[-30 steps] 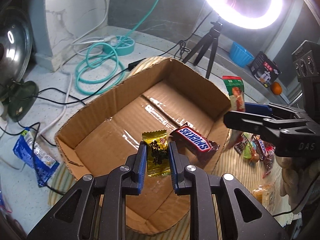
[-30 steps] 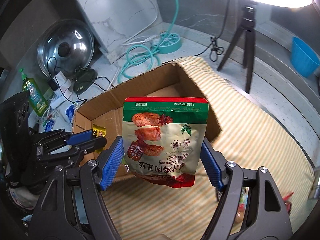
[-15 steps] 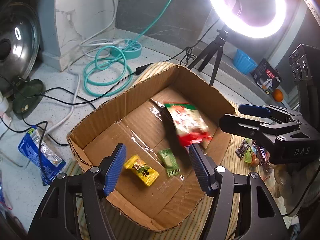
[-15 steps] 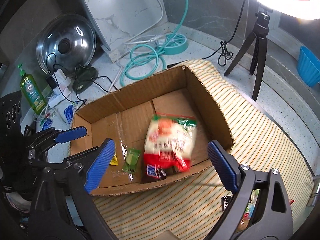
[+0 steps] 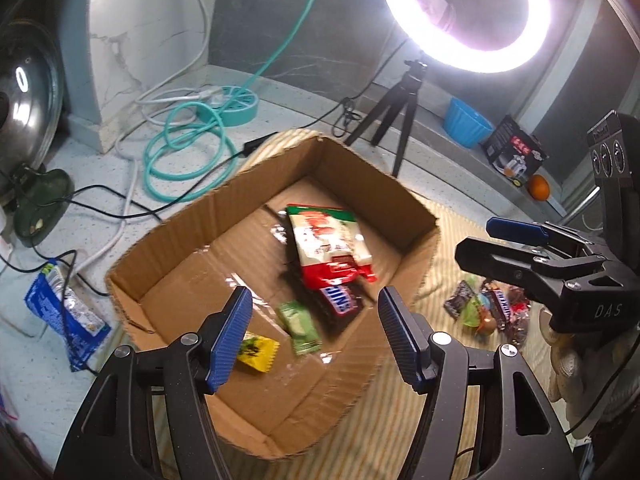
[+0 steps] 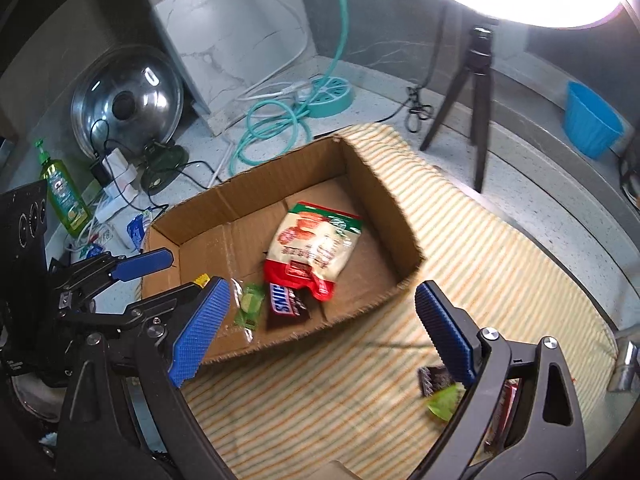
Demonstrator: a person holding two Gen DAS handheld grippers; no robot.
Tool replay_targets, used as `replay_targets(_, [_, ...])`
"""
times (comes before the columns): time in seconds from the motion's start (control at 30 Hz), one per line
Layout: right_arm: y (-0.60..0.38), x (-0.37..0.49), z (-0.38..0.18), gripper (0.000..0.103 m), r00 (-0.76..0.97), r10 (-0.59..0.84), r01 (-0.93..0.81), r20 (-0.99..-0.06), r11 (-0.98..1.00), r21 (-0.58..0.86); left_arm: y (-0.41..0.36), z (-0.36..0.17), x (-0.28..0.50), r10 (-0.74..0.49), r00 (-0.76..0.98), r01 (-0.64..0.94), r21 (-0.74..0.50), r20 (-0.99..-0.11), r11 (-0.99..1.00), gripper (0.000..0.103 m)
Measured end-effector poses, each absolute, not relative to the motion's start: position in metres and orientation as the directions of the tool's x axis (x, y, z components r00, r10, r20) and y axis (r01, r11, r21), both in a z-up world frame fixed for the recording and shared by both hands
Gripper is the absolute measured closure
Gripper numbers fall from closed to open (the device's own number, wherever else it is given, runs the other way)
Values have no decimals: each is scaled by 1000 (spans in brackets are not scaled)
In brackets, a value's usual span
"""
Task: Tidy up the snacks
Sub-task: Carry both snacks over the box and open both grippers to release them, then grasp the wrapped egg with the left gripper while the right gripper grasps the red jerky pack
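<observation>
A speckled grey tabletop (image 6: 520,184) carries, from left, a green soap bottle (image 6: 60,188), a steel pot lid (image 6: 128,100) propped against the wall, a coiled teal hose (image 6: 276,128), a striped mat (image 6: 500,272), a tripod (image 6: 476,80) under a glowing ring light (image 5: 464,16), and a blue bowl (image 6: 592,124). On the mat sits an open cardboard box (image 6: 384,184) holding a yellow candy (image 5: 256,350), a green candy (image 5: 300,326), a Snickers bar (image 5: 340,296) and a red-and-green snack pouch (image 5: 332,244) that lies partly over the bar. More loose snacks (image 5: 484,308) lie on the mat right of the box. The left tool (image 5: 314,332) hangs over the box's near edge, spread wide and empty; the right tool (image 6: 320,332) hovers above the mat beside the box, also wide apart and empty.
</observation>
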State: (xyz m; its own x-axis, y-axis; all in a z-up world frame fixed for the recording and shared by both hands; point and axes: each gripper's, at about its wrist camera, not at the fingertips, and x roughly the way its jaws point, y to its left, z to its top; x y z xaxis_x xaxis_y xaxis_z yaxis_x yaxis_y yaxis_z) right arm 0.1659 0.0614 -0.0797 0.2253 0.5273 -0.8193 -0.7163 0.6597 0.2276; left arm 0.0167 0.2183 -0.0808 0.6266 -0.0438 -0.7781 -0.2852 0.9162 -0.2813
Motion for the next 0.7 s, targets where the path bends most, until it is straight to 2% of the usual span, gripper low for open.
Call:
replay_targets(0.43, [-61,189,-63,7,353,464,-560,-813,800,214,165,-76,40,-131,626,-179,-305,-768,935,38])
replay_targets(0.7, [-130,202,-72,7,368,408,-467,-835,858,214,123,-82,58,-190,600,-90,-301,-777,949,41])
